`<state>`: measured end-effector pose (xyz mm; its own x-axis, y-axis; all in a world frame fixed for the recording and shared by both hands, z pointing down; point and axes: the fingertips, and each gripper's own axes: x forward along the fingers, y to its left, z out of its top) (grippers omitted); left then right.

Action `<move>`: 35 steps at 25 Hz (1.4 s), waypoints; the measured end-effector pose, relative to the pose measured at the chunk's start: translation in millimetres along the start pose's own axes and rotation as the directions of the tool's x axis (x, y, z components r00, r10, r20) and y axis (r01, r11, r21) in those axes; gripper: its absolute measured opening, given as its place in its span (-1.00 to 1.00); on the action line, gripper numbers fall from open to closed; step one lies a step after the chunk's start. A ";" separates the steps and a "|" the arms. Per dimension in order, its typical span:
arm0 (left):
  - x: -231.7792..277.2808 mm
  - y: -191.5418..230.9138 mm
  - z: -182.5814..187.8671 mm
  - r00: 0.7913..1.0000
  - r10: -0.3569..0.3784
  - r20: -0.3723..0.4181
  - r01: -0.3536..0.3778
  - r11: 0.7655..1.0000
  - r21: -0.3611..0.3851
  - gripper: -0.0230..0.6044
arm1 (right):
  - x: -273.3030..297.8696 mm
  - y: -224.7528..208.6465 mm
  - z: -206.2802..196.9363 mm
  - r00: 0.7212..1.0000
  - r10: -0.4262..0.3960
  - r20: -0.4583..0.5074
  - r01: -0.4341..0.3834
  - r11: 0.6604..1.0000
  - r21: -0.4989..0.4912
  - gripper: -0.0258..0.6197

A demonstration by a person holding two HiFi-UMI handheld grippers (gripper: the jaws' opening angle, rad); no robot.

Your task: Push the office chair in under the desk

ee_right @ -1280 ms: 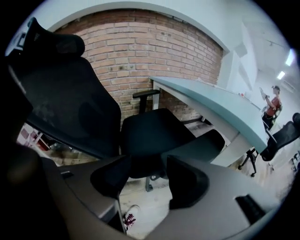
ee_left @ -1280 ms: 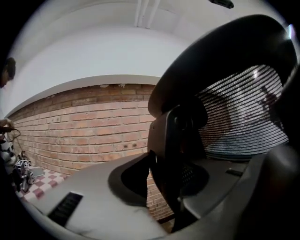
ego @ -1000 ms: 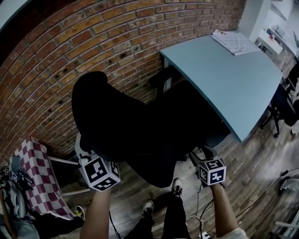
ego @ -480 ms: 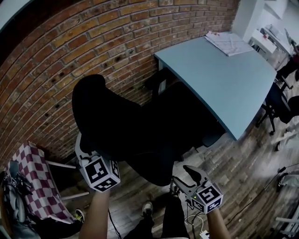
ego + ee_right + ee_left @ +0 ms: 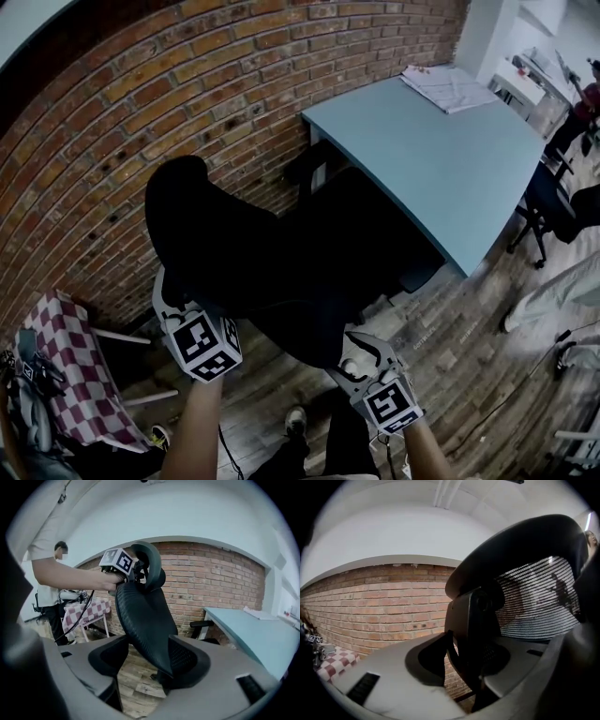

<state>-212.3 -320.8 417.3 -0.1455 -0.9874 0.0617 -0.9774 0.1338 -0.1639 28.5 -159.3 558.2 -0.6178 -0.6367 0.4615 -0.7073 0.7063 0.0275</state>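
The black office chair (image 5: 281,262) stands on the wooden floor with its seat partly under the light-blue desk (image 5: 441,150) and its mesh back towards me. My left gripper (image 5: 173,295) is shut on the black headrest bracket (image 5: 471,620) at the top of the chair back (image 5: 534,602). The right gripper view shows its marker cube (image 5: 117,560) there. My right gripper (image 5: 361,349) hangs low behind the chair's right side, apart from it. Its jaws are opening with nothing between them. The right gripper (image 5: 152,660) looks at the chair (image 5: 145,611) and the desk (image 5: 253,634).
A brick wall (image 5: 187,84) runs behind the chair and the desk. A small table with a chequered cloth (image 5: 66,375) stands at the left. Papers (image 5: 445,86) lie on the desk's far end. Another dark chair (image 5: 553,202) is at the right. My feet (image 5: 297,419) are just behind the chair.
My right gripper has come off the chair's right side and moved down and left, behind the chair. The left gripper has kept its hold at the top of the back.
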 end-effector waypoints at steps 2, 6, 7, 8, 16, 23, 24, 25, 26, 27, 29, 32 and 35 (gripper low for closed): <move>-0.6 -0.6 0.2 1.000 0.002 0.000 -0.002 1.000 -0.005 -0.40 | 2.1 -4.4 0.9 1.000 -0.012 0.010 0.012 1.000 -0.022 0.04; -0.4 -4.2 2.2 1.000 -0.001 0.009 0.001 1.000 -0.007 -0.38 | 3.0 -18.1 -2.0 1.000 0.023 0.012 -0.023 0.999 -0.023 0.31; -0.4 -4.7 2.7 1.000 0.000 0.009 0.000 1.000 -0.007 -0.38 | 3.1 -18.9 -0.4 0.999 0.034 0.009 -0.034 0.999 -0.030 0.31; -0.4 -5.4 3.1 1.000 0.001 0.008 -0.001 1.000 -0.006 -0.38 | 2.9 -19.6 0.5 0.999 0.041 0.008 -0.041 0.999 -0.036 0.31; -0.4 -13.7 4.2 1.000 0.004 0.009 -0.004 1.000 -0.010 -0.37 | -2.2 -28.2 -0.9 0.999 0.027 0.029 -0.026 0.999 -0.029 0.31; 5.7 -31.6 6.0 1.000 -0.024 0.012 0.024 1.000 -0.009 -0.31 | -7.5 -48.5 -7.2 0.999 -0.016 0.030 0.017 1.000 -0.012 0.30; 7.2 -35.6 6.2 0.999 -0.028 0.015 0.028 1.000 -0.011 -0.31 | -8.7 -52.5 -8.0 0.999 -0.028 0.028 0.028 1.000 -0.006 0.29; 8.6 -39.5 6.1 0.999 -0.029 0.019 0.030 0.999 -0.014 -0.30 | -10.0 -55.8 -8.8 0.999 -0.039 0.025 0.039 0.999 -0.003 0.28; 9.9 -43.4 5.8 0.999 -0.029 0.023 0.029 0.999 -0.017 -0.30 | -11.5 -58.8 -9.4 0.999 -0.050 0.022 0.050 0.999 -0.003 0.24; 11.2 -47.6 5.8 0.999 -0.028 0.026 0.029 0.999 -0.020 -0.30 | -13.1 -61.8 -10.2 0.998 -0.059 0.021 0.059 0.998 -0.002 0.19; 14.5 -57.0 7.1 0.999 -0.030 0.029 0.031 0.999 -0.024 -0.30 | -16.3 -70.5 -13.1 0.996 -0.079 0.028 0.079 0.997 0.000 0.15; 21.2 -73.2 11.0 0.998 -0.045 0.034 0.045 0.999 -0.024 -0.29 | -21.0 -87.3 -16.3 0.993 -0.109 0.036 0.108 0.994 0.017 0.13; 28.9 -87.5 13.9 0.998 -0.053 0.037 0.054 0.998 -0.022 -0.28 | -23.5 -103.1 -18.0 0.991 -0.128 0.034 0.127 0.992 0.023 0.13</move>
<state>-128.8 -362.1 419.8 -0.0875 -0.9956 0.0335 -0.9870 0.0821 -0.1385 122.1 -211.7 560.5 -0.5335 -0.7317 0.4241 -0.7879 0.6124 0.0654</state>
